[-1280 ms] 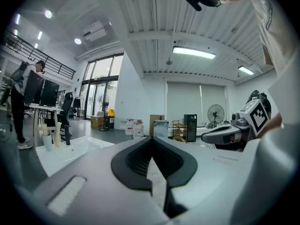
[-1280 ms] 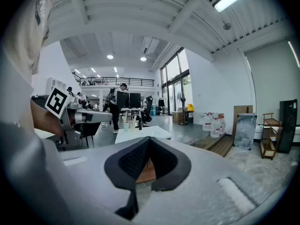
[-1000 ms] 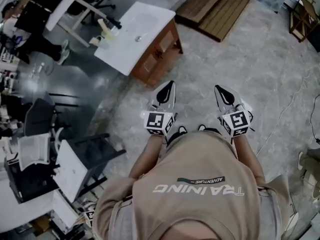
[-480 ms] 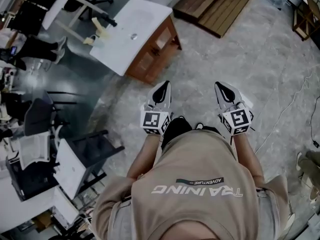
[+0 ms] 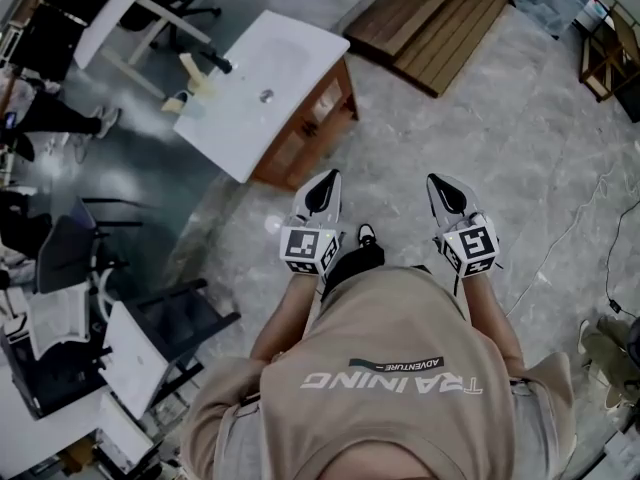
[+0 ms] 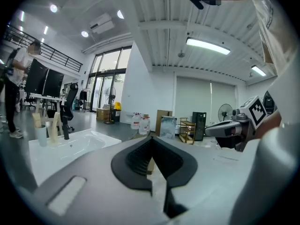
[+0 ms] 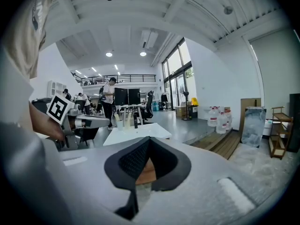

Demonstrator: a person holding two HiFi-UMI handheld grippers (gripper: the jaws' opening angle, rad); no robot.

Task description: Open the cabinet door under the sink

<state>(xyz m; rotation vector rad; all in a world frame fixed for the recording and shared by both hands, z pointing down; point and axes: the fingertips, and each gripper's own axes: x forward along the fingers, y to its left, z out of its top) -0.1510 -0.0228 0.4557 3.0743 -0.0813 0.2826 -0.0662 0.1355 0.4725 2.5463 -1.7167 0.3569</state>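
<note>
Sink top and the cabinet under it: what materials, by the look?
Sink top: white, smooth, with a moulded basin, likely ceramic or cast resin. Cabinet: reddish-brown wood, probably varnished; panelled front, grain too small to confirm.

The sink top (image 5: 262,78) is plain white over a reddish-brown wooden cabinet (image 5: 305,138), with a black faucet (image 5: 218,63). It stands where pale grey, marble-veined floor tiles (image 5: 520,148) meet darker, glossy grey flooring (image 5: 150,178), and the slatted platform (image 5: 440,18) beyond is mid-brown. The left gripper (image 5: 328,186) and right gripper (image 5: 442,188) have light grey shells with black ribbed pads (image 6: 136,161), each marker cube (image 5: 308,250) bears black squares on white, and the person's top (image 5: 400,408) looks beige with pale lettering, though the dim light leaves the shade uncertain.
</note>
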